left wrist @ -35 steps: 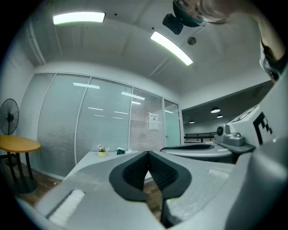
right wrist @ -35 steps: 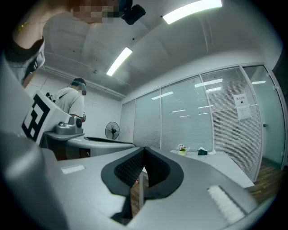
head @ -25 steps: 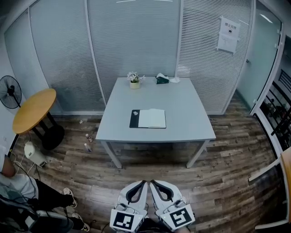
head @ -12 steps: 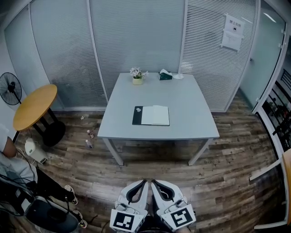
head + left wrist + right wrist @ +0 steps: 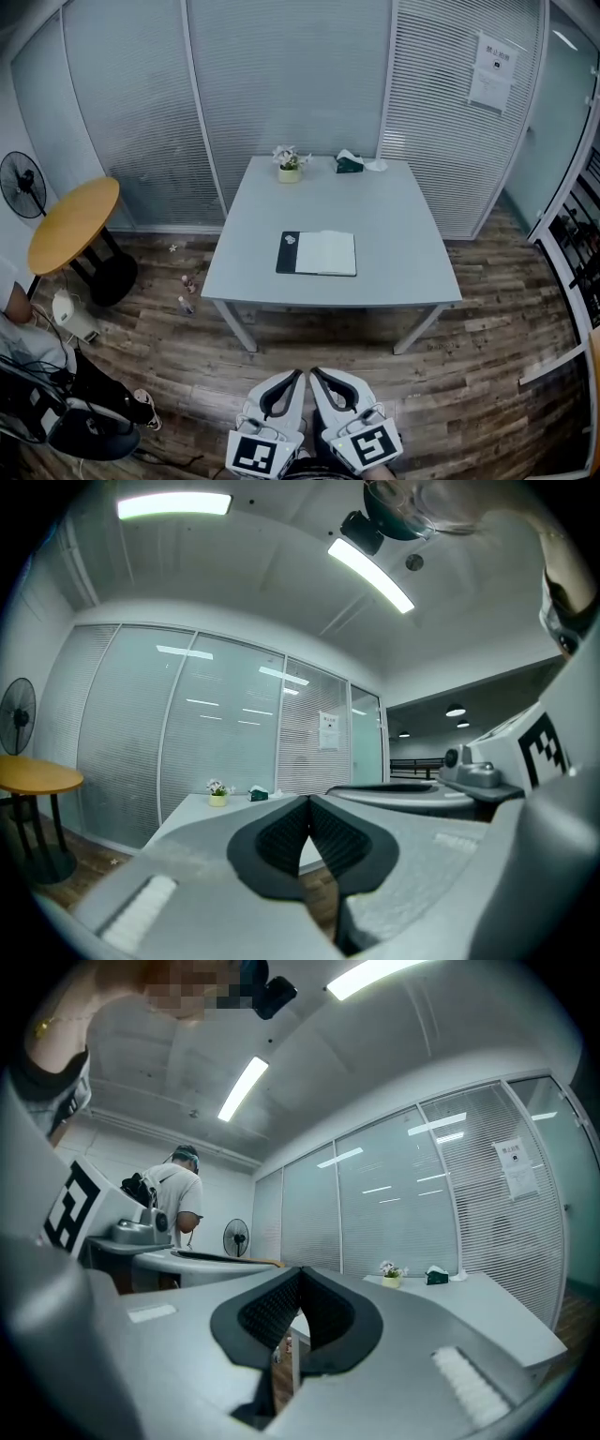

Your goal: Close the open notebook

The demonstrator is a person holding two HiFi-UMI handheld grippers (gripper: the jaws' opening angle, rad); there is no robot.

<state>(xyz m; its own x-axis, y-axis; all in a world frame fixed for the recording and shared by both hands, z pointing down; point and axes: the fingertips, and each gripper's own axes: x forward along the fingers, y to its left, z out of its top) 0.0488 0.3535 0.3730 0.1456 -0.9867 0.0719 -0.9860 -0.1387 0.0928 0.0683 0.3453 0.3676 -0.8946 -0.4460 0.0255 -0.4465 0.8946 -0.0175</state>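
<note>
An open notebook (image 5: 318,253) lies flat on the grey table (image 5: 394,225), its black cover at the left and white page at the right. My left gripper (image 5: 298,374) and right gripper (image 5: 313,374) sit side by side at the bottom of the head view, well short of the table's near edge, over the wood floor. Both are shut with nothing between the jaws. In the left gripper view the left gripper (image 5: 307,800) points level at the table (image 5: 202,810). The right gripper (image 5: 299,1271) likewise faces the table (image 5: 487,1302). The notebook is hidden in both gripper views.
A small potted plant (image 5: 289,161) and a green tissue box (image 5: 350,164) stand at the table's far edge. A round wooden table (image 5: 70,223) and a fan (image 5: 21,184) are at the left. A seated person's legs (image 5: 84,398) show at bottom left. Glass partitions with blinds close the back.
The table and notebook have shifted lower and slightly right in the head view, so I have come nearer to the table. Both grippers keep their place in the view and stay shut.
</note>
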